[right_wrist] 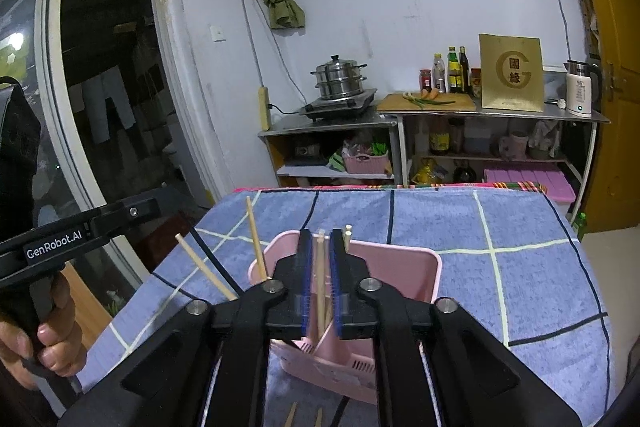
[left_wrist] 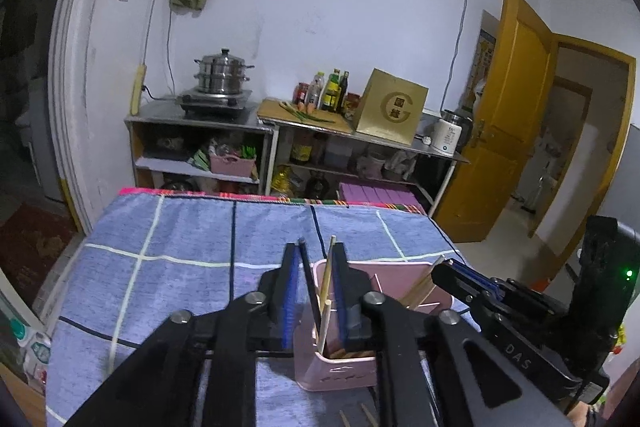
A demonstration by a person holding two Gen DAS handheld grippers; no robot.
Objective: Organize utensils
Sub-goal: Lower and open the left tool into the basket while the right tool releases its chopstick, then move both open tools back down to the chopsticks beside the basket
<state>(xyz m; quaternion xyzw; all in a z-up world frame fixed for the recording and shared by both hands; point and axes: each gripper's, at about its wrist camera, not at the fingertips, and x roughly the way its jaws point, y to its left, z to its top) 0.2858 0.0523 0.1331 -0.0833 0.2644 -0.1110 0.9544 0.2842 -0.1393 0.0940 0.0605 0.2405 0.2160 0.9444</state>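
Surface: a table is covered by a blue checked cloth [left_wrist: 192, 227], edged at the far side by a red plaid strip.

A pink utensil holder [right_wrist: 400, 267] is placed on the cloth, with wooden chopsticks [right_wrist: 256, 239] stood in its compartments.

Left gripper [left_wrist: 316, 267]: jaws are parted above the holder, with a dark stick and a light chopstick seen between them; contact cannot be told.

Right gripper [right_wrist: 320, 259]: jaws are narrowly parted around a chopstick [right_wrist: 320, 283]; grip cannot be told.

Room: a steel shelf unit [right_wrist: 500, 113] is set against the white wall, bearing a steamer pot [right_wrist: 340, 79], bottles, a gold box [right_wrist: 512, 73] and a kettle [right_wrist: 580, 91]. A yellow door [left_wrist: 516, 107] is seen open.
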